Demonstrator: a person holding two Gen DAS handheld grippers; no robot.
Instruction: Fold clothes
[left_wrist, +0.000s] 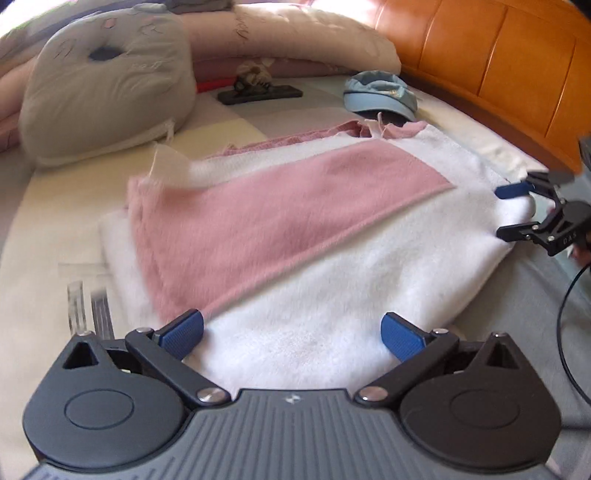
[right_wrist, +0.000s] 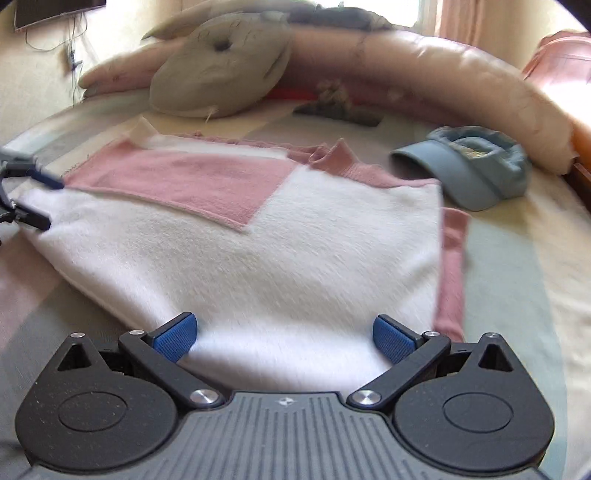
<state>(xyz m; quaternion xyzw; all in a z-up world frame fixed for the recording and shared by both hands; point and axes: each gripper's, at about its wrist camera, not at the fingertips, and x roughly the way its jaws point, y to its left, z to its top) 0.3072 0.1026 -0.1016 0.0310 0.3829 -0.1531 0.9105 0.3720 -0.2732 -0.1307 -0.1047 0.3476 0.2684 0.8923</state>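
A fluffy white garment lies flat on the bed. Its pink sleeve is folded across the body, and a pink collar sits at the far edge. My left gripper stands open at the garment's near hem, with white cloth between its blue pads. My right gripper is open too, at another edge of the garment. In the left wrist view the right gripper shows at the right, straddling the garment's edge. In the right wrist view the left gripper shows at the left edge.
A light blue cap lies beyond the collar. A grey round cushion, a long pink bolster and a dark flat object sit further back. An orange wooden headboard bounds one side. A black cable hangs at the right.
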